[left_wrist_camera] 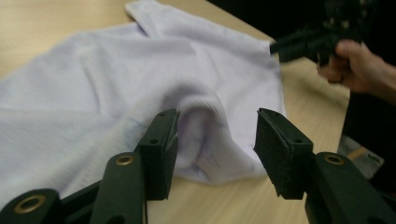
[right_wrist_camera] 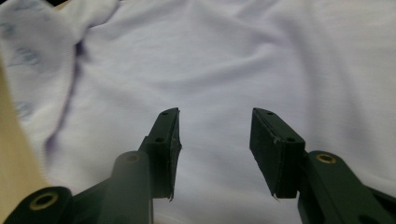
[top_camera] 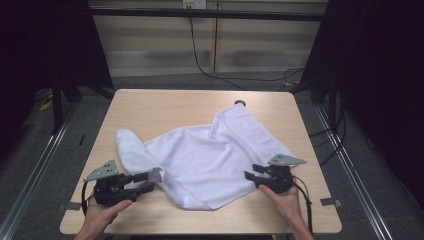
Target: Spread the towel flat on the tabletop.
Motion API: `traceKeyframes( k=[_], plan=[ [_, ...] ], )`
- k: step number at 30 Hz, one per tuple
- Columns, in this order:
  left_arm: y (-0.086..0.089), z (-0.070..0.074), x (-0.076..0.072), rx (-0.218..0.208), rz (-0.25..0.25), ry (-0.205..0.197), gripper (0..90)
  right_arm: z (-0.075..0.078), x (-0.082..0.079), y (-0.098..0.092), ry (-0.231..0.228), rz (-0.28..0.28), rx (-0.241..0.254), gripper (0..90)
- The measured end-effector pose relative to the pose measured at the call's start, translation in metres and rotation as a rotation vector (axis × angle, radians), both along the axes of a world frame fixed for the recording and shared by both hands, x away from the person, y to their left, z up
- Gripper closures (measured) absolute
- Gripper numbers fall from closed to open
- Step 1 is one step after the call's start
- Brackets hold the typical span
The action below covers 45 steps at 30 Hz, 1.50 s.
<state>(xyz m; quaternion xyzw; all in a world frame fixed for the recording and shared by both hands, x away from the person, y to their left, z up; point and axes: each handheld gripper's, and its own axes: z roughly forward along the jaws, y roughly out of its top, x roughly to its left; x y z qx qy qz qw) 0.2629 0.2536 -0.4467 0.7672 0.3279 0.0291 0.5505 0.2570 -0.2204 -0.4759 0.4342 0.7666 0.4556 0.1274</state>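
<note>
Two black jaws of the left claw (left_wrist_camera: 215, 144) stand apart, gripping nothing, with a rolled fold of the white cloth (left_wrist_camera: 140, 84) lying between and just ahead of them on the table (left_wrist_camera: 224, 200). Beyond that fold the cloth spreads away from this claw toward the right claw (left_wrist_camera: 303, 44), which a hand (left_wrist_camera: 357, 65) holds at the cloth's far edge. From above, the left claw (top_camera: 145, 181) sits at the cloth's (top_camera: 210, 155) near left corner and the right claw (top_camera: 255, 172) at its near right edge, the crumpled cloth lying flat between them. Along its own jaws the right claw (right_wrist_camera: 215, 149) is likewise open and holds nothing, the cloth (right_wrist_camera: 233, 60) spread beneath and ahead of it.
</note>
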Motion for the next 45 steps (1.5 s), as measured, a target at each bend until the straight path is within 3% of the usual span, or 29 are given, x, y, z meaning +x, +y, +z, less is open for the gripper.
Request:
traceKeyframes(
  k=[1, 2, 3, 7, 9, 10, 11, 12, 13, 14, 15, 16, 17, 18, 20, 21, 22, 23, 25, 27, 28, 29, 33, 36, 39, 41, 43, 44, 45],
  plan=[
    [0.003, 0.004, 0.009, -0.017, 0.014, -0.005, 52.7, -0.002, 0.000, 0.021, 0.007, 0.064, -0.017, 53.2],
    [0.003, 0.004, 0.009, -0.017, 0.014, -0.005, 53.5, -0.004, 0.001, 0.031, 0.013, 0.086, -0.023, 53.2],
    [0.007, 0.008, 0.019, -0.037, 0.034, -0.018, 55.3, -0.007, 0.002, 0.040, 0.023, 0.111, -0.030, 53.2],
    [0.012, 0.006, 0.037, -0.042, 0.067, -0.014, 59.5, -0.016, 0.002, 0.061, 0.042, 0.162, -0.057, 53.3],
    [0.012, -0.013, 0.056, 0.019, 0.107, 0.037, 58.8, -0.026, 0.001, 0.070, 0.065, 0.192, -0.098, 51.9],
    [0.011, -0.022, 0.062, 0.026, 0.105, 0.073, 56.5, -0.028, 0.000, 0.072, 0.069, 0.194, -0.126, 52.0],
    [0.009, -0.030, 0.067, 0.049, 0.107, 0.099, 54.0, -0.030, -0.001, 0.071, 0.050, 0.196, -0.123, 52.8],
    [0.007, -0.036, 0.070, 0.100, 0.129, 0.091, 51.8, -0.029, -0.002, 0.071, 0.043, 0.195, -0.137, 54.1],
    [0.007, -0.036, 0.070, 0.100, 0.129, 0.091, 50.1, -0.029, -0.002, 0.071, 0.043, 0.195, -0.137, 54.1],
    [0.003, -0.043, 0.073, 0.135, 0.141, 0.096, 50.1, -0.030, -0.004, 0.072, 0.016, 0.206, -0.164, 56.8],
    [-0.002, -0.054, 0.074, 0.181, 0.106, 0.134, 49.8, -0.028, -0.007, 0.072, -0.003, 0.209, -0.217, 62.6],
    [-0.002, -0.054, 0.074, 0.181, 0.106, 0.134, 51.0, -0.028, -0.007, 0.072, -0.003, 0.209, -0.217, 62.6],
    [-0.004, -0.056, 0.071, 0.235, 0.090, 0.116, 54.4, -0.029, -0.007, 0.066, -0.012, 0.190, -0.220, 75.1],
    [-0.007, -0.055, 0.066, 0.247, 0.059, 0.111, 57.0, -0.028, -0.006, 0.063, -0.008, 0.181, -0.219, 79.7],
    [-0.008, -0.053, 0.062, 0.270, 0.048, 0.101, 67.0, -0.028, -0.005, 0.057, -0.007, 0.163, -0.234, 85.4],
    [-0.012, -0.052, 0.050, 0.304, 0.001, 0.086, 70.3, -0.027, -0.004, 0.052, 0.004, 0.153, -0.228, 86.2],
    [-0.012, -0.052, 0.050, 0.304, 0.001, 0.086, 73.7, -0.027, -0.003, 0.047, 0.008, 0.139, -0.228, 86.7],
    [-0.014, -0.051, 0.044, 0.311, -0.024, 0.082, 81.4, -0.027, -0.002, 0.041, 0.011, 0.114, -0.235, 86.9],
    [-0.017, -0.048, 0.031, 0.305, -0.082, 0.080, 85.7, -0.027, -0.001, 0.036, 0.018, 0.099, -0.236, 87.0],
    [-0.021, -0.041, 0.013, 0.246, -0.140, 0.088, 88.6, -0.027, 0.006, 0.017, 0.020, 0.043, -0.244, 87.2],
    [-0.021, -0.041, 0.013, 0.246, -0.140, 0.088, 88.6, -0.027, 0.010, 0.010, 0.026, 0.022, -0.233, 87.3],
    [-0.022, -0.038, 0.004, 0.199, -0.171, 0.103, 89.8, -0.028, 0.013, 0.003, 0.027, -0.005, -0.230, 87.3],
    [-0.021, -0.034, -0.003, 0.145, -0.188, 0.102, 87.0, -0.029, 0.027, -0.017, 0.034, -0.070, -0.226, 87.3],
    [-0.020, -0.034, 0.010, 0.113, -0.136, 0.115, 77.3, -0.030, 0.047, -0.035, 0.045, -0.137, -0.204, 87.0],
    [-0.020, -0.038, 0.026, 0.150, -0.064, 0.101, 64.4, -0.029, 0.054, -0.035, 0.044, -0.152, -0.194, 82.1],
    [-0.019, -0.043, 0.034, 0.194, -0.032, 0.091, 59.6, -0.024, 0.051, -0.032, 0.024, -0.152, -0.172, 76.2],
    [-0.017, -0.046, 0.038, 0.188, -0.027, 0.105, 58.4, -0.019, 0.047, -0.029, 0.013, -0.147, -0.161, 74.6],
    [-0.016, -0.050, 0.041, 0.215, -0.026, 0.106, 57.3, -0.010, 0.036, -0.022, -0.024, -0.120, -0.138, 70.7],
    [-0.016, -0.050, 0.041, 0.215, -0.026, 0.106, 58.3, -0.010, 0.036, -0.022, -0.024, -0.120, -0.138, 70.7]
  ],
)
